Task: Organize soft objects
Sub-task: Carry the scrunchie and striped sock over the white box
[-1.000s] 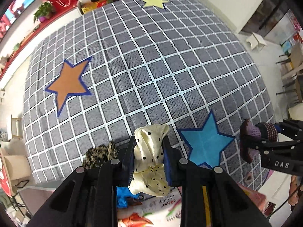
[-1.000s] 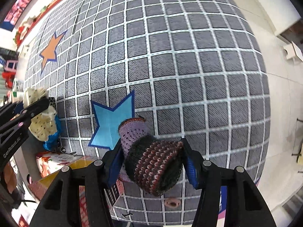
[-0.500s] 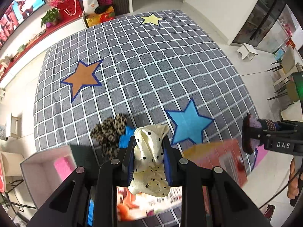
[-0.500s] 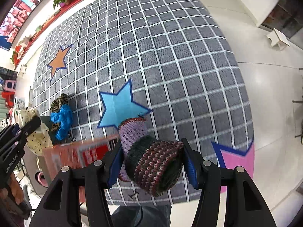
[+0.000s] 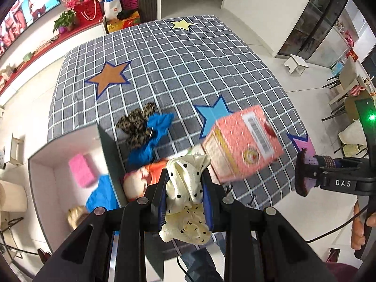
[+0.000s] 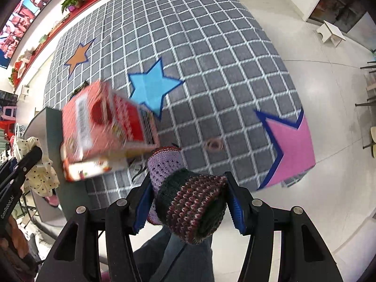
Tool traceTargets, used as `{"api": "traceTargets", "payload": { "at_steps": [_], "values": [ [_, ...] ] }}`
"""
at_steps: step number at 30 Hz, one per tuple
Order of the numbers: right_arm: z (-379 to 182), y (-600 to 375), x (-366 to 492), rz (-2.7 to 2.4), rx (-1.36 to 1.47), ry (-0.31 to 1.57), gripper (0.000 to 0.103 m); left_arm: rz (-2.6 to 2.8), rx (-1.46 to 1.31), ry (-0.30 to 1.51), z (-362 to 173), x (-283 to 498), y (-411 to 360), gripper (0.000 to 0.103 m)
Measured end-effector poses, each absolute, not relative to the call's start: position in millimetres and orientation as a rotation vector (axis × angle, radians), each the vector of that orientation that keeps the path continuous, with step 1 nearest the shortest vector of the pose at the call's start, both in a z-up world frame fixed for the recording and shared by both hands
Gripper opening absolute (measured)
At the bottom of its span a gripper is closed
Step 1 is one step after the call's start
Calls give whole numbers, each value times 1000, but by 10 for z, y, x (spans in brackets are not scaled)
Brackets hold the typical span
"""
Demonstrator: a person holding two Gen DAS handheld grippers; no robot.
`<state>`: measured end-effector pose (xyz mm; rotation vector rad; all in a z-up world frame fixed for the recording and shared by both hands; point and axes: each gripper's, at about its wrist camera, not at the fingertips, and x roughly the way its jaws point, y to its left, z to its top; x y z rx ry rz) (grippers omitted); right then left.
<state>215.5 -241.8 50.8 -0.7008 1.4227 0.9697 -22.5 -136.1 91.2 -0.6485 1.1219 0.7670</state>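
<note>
Though hidden from the right wrist, blue cloth (image 5: 152, 131) beside leopard cloth (image 5: 137, 122).

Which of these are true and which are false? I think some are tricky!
1. The left gripper holds a cream polka-dot cloth. True.
2. The right gripper is empty. False: it is shut on a knitted sock.
3. A blue cloth lies beside a leopard-print cloth on the checked mat. True.
4. The star nearest the pink box is green. False: that star is blue.
</note>
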Motion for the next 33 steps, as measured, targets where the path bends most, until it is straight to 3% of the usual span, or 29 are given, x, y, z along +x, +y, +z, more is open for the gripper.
{"api": "traceTargets", "payload": {
  "at_steps": [18, 33],
  "values": [
    [865, -2436, 1180, 1178, -787, 1295, 58, 901, -685, 1016, 1208, -1015, -1597, 28],
    [922, -2155, 622, 1296, -905, 1234, 58, 1030, -801, 995, 1122, -1660, -1705, 28]
  ]
}}
